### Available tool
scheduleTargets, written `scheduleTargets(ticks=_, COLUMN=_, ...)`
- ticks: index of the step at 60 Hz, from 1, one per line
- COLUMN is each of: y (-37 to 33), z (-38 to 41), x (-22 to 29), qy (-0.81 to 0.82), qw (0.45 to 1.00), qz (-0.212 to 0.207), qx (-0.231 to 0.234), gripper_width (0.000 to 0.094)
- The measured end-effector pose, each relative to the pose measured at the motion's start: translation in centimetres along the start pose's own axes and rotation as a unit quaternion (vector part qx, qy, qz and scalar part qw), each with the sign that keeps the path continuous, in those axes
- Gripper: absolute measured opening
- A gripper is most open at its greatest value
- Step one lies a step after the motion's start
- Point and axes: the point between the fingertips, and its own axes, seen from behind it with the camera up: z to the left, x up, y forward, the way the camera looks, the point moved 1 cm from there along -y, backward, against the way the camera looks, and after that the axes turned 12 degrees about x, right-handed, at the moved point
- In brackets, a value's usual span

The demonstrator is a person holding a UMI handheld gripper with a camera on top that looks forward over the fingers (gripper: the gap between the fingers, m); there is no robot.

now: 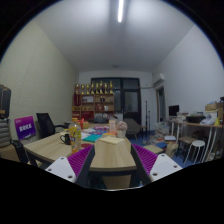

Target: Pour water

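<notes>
My gripper [112, 160] is shut on a tan, cup-like container [112, 152], which fills the space between the two purple pads [80, 159]. Both pads touch its sides. It is held up in the air, well above the tables. Its opening and contents do not show. Beyond the fingers, a table [98, 134] with a colourful mat carries a pale jug-like vessel [121, 128] and small items. Whether any of them holds water cannot be seen.
A wooden table [45, 147] to the left bears yellowish bottles [75, 134] and a dark mug [65, 139]. A dark chair [44, 124] stands behind it. A desk [195, 128] with stools [196, 148] is on the right. Shelves [96, 100] line the far wall.
</notes>
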Motion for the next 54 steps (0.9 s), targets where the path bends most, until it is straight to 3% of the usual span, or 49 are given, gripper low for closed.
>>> scheduleTargets(ticks=4, y=0.3, z=0.1, x=0.5, qy=-0.012, qw=1.000, qz=-0.013, qx=0.007, gripper_width=0.0785)
scheduleTargets(ticks=18, y=3.4, z=1.7, x=-3.0, qy=0.007, qw=1.000, qz=0.015, qx=0.014, gripper_width=0.0793)
scheduleTargets(ticks=30, y=9.4, z=5.6, x=-2.6, qy=-0.018, qw=0.996, qz=-0.011, qx=0.085, gripper_width=0.0790)
scheduleTargets(ticks=36, y=13.9, z=9.8, x=-5.5, qy=-0.013, qw=0.995, qz=0.007, qx=0.101, gripper_width=0.0780)
scheduleTargets(ticks=54, y=25.0, z=13.1, x=-9.1, qy=-0.019, qw=0.998, qz=0.039, qx=0.055, gripper_width=0.0772)
